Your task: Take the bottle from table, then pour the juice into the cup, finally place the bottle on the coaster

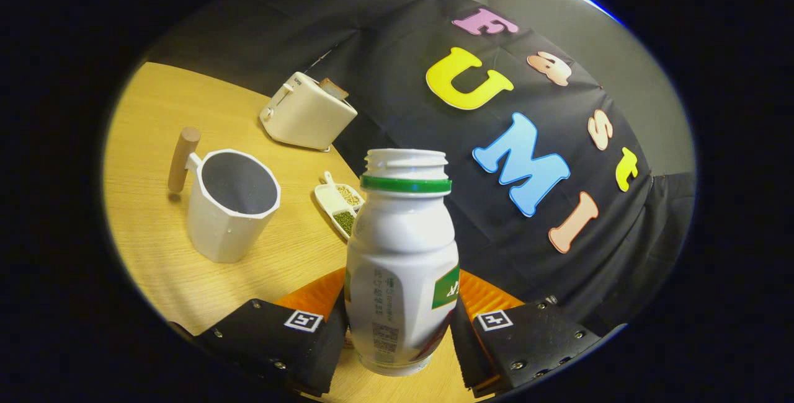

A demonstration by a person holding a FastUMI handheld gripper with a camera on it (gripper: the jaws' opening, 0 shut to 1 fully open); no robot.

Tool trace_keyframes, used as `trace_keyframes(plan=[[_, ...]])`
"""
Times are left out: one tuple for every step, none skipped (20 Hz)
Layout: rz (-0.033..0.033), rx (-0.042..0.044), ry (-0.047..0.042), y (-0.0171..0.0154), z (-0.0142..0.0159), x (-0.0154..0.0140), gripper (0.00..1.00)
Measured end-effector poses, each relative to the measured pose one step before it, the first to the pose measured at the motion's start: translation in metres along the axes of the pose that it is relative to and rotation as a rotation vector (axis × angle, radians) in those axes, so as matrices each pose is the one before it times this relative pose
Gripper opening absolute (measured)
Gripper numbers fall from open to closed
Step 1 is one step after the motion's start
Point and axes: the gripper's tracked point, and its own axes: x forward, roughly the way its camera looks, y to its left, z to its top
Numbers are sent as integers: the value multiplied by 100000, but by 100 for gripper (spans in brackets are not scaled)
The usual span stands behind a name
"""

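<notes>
A white plastic bottle [400,266] with a green neck ring and no cap stands upright between my fingers, and my gripper [399,335] is shut on its lower body. The bottle seems lifted slightly off the wooden table [161,254]. An orange ribbed coaster [316,294] lies just behind the bottle, partly hidden by it and by my fingers. To the left, beyond the fingers, stands a white faceted cup [232,204] with a wooden handle, and its inside looks empty.
A cream toaster [307,111] with a slice of bread in it stands at the back of the table. A small white divided dish [340,204] holding beans and grains lies between the cup and the bottle. The booth's black cloth wall rises right behind.
</notes>
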Motion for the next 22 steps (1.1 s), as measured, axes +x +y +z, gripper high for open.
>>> trace_keyframes(plan=[[290,-1837,143,94,152,121,75],[234,-1884,83,80,155,76,75],[392,-2210,-104,221,46,82,75],[224,-1978,6,65,53,38,75],[545,-2259,-140,196,169,-36,76],[848,-2498,-989,239,191,128,75],[129,-2882,189,67,46,3,76],[-99,-3023,11,-72,57,49,75],[-269,-1764,-513,21,197,-47,75],[112,-1780,-308,35,178,214,75],[-122,-935,85,-75,44,84,76],[387,-564,65,82,52,215,76],[596,-866,125,195,-50,-15,76],[232,-1755,254,-9,8,84,76],[43,-1967,331,60,-31,72,76],[135,-1512,575,169,-119,72,76],[703,-1015,337,216,5,45,75],[484,-1017,318,17,-105,176,76],[258,-1179,275,26,2,32,76],[86,-1018,147,23,105,13,76],[17,-961,315,68,-99,85,76],[-94,-1201,390,43,-18,17,76]])
